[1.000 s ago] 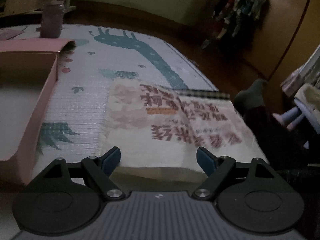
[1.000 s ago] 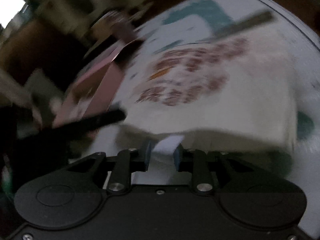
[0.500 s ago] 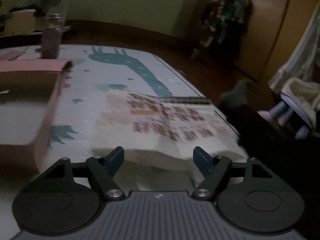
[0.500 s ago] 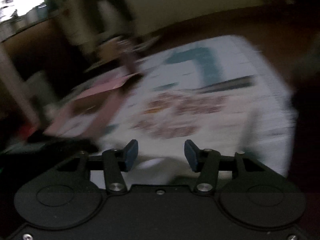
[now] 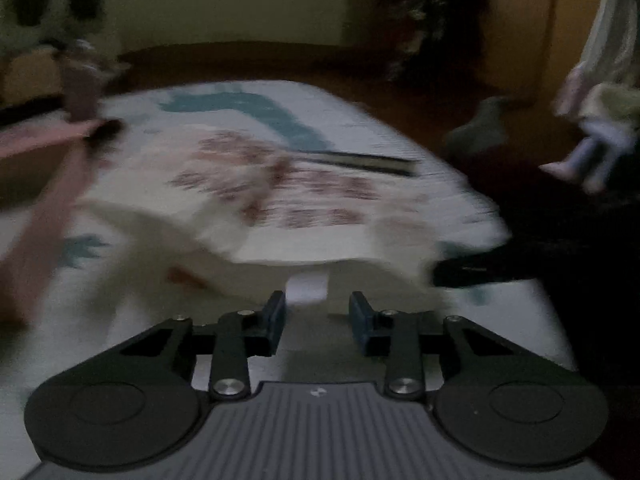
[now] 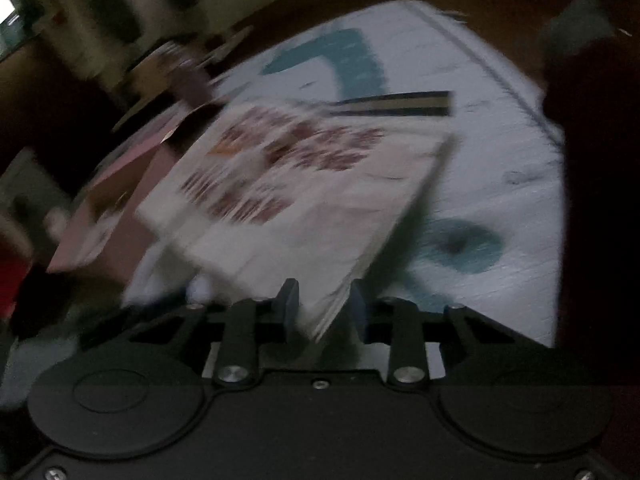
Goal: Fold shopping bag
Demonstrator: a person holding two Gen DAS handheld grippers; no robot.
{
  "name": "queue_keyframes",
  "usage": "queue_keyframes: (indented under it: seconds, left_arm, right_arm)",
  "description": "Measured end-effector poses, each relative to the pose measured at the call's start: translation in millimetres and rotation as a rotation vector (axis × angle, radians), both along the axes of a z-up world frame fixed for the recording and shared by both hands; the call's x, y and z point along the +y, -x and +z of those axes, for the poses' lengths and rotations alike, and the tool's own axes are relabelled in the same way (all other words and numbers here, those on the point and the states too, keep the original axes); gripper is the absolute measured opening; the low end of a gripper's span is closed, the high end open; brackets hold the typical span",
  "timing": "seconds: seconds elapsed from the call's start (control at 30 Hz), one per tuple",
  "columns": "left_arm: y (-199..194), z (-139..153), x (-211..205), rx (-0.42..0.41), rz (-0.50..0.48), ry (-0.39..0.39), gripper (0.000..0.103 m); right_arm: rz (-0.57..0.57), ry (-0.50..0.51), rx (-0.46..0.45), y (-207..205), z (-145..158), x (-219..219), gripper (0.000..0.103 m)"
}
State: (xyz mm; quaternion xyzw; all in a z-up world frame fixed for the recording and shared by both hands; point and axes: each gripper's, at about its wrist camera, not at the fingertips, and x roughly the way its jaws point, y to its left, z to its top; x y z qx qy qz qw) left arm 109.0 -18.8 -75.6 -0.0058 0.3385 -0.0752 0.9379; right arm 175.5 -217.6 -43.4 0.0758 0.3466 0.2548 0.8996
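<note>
Both views are dim and smeared by motion, so fine detail is lost.

In the left wrist view, the left gripper (image 5: 316, 312) has its fingers (image 5: 275, 316) partly apart, with a clear gap between the blue pads. A small white tab (image 5: 307, 287) sits just ahead of that gap, nearer the left finger; blur hides whether it touches a pad. Just beyond the fingertips the near edge of the shopping bag (image 5: 288, 200) is raised off the mat (image 5: 360, 120), and its printed face stretches away ahead. Off to the right of the fingers a black gripper finger (image 5: 468, 270) reaches in at the bag's near right corner. To the left of the fingers lies a pink box (image 5: 44, 200). Past the bag's far edge a dark striped strip (image 5: 360, 160) lies on the mat.

In the right wrist view, the right gripper (image 6: 322, 312) has its fingers (image 6: 289, 304) a little apart with the bag's near corner (image 6: 328, 316) between them; whether they pinch it cannot be told. The bag (image 6: 280, 200) rises ahead and leftward from the fingers, tilted, its right edge lifted above the mat (image 6: 480, 140). Left of the fingers is the pink box (image 6: 108, 216); far ahead lies the striped strip (image 6: 400, 105).
</note>
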Motion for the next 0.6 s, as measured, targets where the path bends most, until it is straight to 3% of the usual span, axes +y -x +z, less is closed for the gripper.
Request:
queue_keyframes:
  seconds: [0.23,0.4,0.6]
  left_arm:
    - [-2,-2,19,-0.034,0.07,0.02,0.034]
    - [-6,-9,3,-0.065,0.097,-0.088,0.034]
    - [-19,-15,-2,-0.085,0.151,-0.23,0.034]
  right_arm:
    - [-0.019,0.035,-0.011,-11,-8,0,0.03]
    - [0.049,0.121,-0.014,-48,-26,23,0.03]
    - [0.022,0.075,0.124,-64,-58,18,0.03]
